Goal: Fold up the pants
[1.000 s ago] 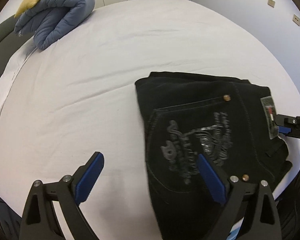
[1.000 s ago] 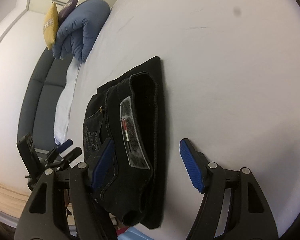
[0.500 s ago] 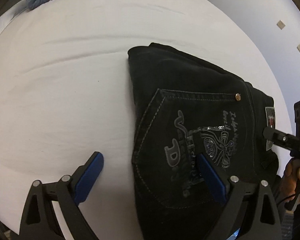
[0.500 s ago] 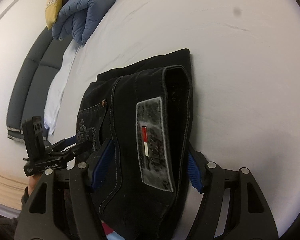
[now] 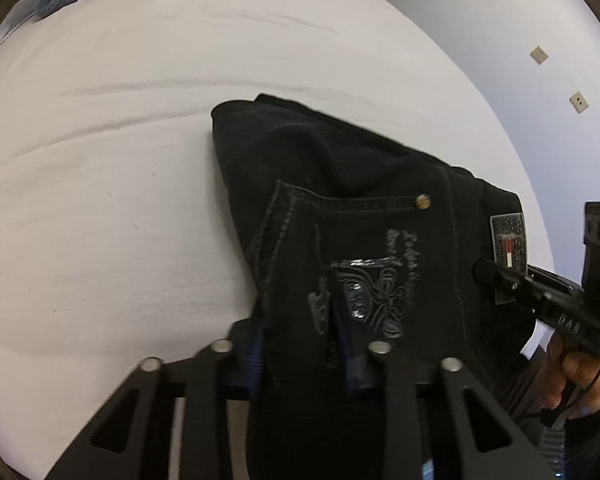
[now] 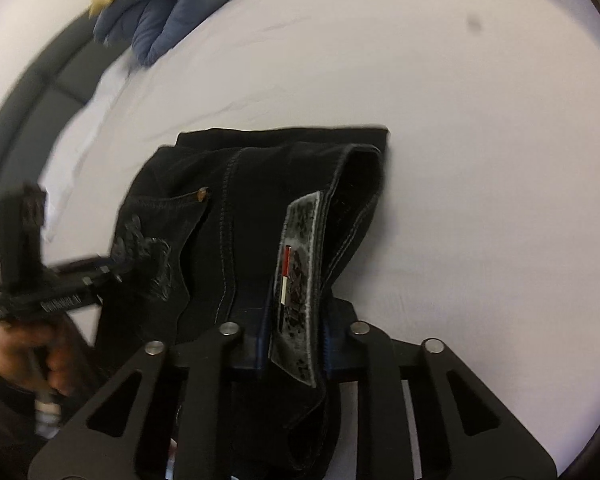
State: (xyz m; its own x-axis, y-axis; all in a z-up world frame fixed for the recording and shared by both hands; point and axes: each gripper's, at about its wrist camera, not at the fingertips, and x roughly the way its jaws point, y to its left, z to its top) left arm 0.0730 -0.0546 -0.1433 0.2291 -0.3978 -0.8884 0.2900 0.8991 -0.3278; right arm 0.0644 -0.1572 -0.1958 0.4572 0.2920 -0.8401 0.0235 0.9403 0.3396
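Pants (image 5: 364, 216): black, part-folded, on bed (image 5: 100, 200). Left tongs (image 5: 300, 344) had just clamped pocket edge; right tongs (image 6: 296, 344) had just clamped waistband at label. Step: gripping. Next, likely: lift together, fold over evenly.

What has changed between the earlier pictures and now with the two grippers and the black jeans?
Both grippers have just been closing. The left gripper now pinches the black jeans at the printed back pocket; the right gripper pinches the waistband at the grey label, and that edge is lifted. The jeans stay folded on the white bed sheet.
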